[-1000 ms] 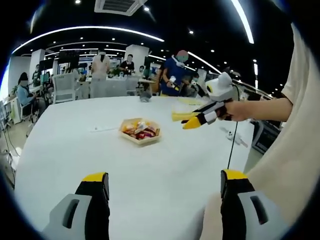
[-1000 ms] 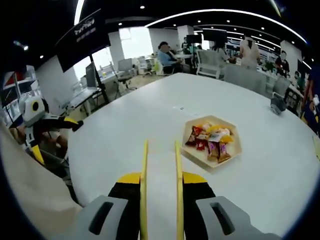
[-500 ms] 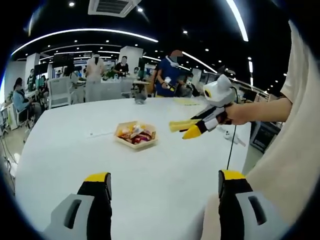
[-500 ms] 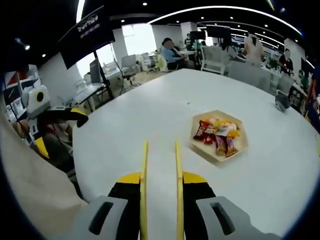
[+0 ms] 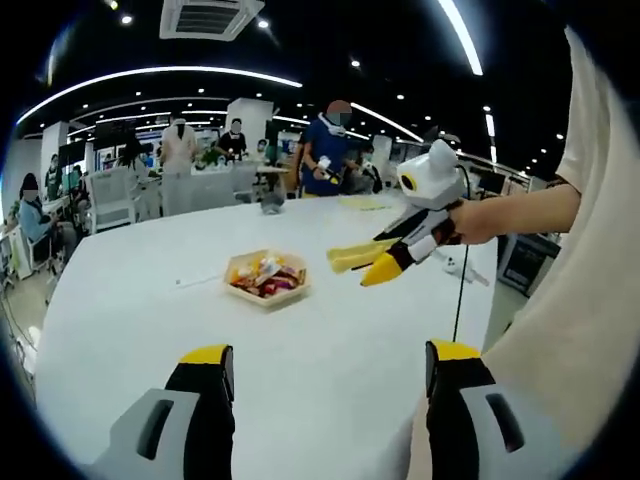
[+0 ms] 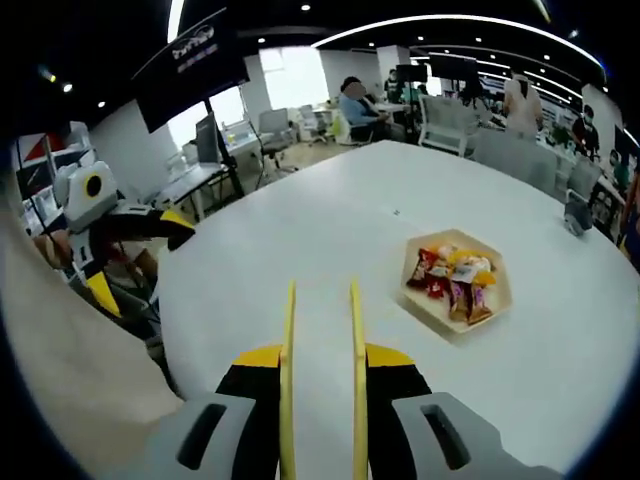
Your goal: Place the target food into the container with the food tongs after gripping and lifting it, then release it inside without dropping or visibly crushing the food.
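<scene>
Right gripper (image 6: pixel 320 330) gripped the yellow tongs (image 6: pixel 320 300) — arms apart, nothing between them — short of the snack tray (image 6: pixel 458 285).

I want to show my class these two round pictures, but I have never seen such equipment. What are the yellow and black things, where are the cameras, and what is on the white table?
A person holds a two-jaw gripper in each hand; a fisheye camera rides on each, looking forward along its jaws. In the left gripper view, the left gripper is open and holds nothing. The right gripper clamps yellow food tongs, also seen from the side in the left gripper view. On the white table sits a hexagonal tray of wrapped snacks. The tongs hold no food.
</scene>
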Tool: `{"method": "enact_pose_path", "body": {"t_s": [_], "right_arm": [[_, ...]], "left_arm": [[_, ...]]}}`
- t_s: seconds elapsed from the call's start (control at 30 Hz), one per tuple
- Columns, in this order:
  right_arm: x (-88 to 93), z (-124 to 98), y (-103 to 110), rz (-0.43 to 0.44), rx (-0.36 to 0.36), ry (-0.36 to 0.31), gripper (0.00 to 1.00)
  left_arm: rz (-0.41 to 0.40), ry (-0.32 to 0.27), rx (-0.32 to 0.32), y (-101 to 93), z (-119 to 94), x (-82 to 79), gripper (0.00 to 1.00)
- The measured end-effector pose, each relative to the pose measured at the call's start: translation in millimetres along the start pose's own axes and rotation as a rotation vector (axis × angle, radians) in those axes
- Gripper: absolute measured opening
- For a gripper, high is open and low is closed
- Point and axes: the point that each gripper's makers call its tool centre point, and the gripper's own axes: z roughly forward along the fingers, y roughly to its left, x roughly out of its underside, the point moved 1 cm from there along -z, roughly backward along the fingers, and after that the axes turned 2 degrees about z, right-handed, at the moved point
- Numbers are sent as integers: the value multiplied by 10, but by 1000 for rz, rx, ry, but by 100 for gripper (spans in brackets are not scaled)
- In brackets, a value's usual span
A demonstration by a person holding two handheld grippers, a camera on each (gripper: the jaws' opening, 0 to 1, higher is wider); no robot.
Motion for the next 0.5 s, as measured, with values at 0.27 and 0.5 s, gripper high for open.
{"method": "enact_pose_path", "body": {"t_s": [0.27,0.5], "right_arm": [[-5,28,214,-29,-62,3,28],[-14,51,360,-52,-107,4,28]], "left_arm": [[24,10,14,-33,23,10,69],[44,16,30,-68,67,-10,60]]}}
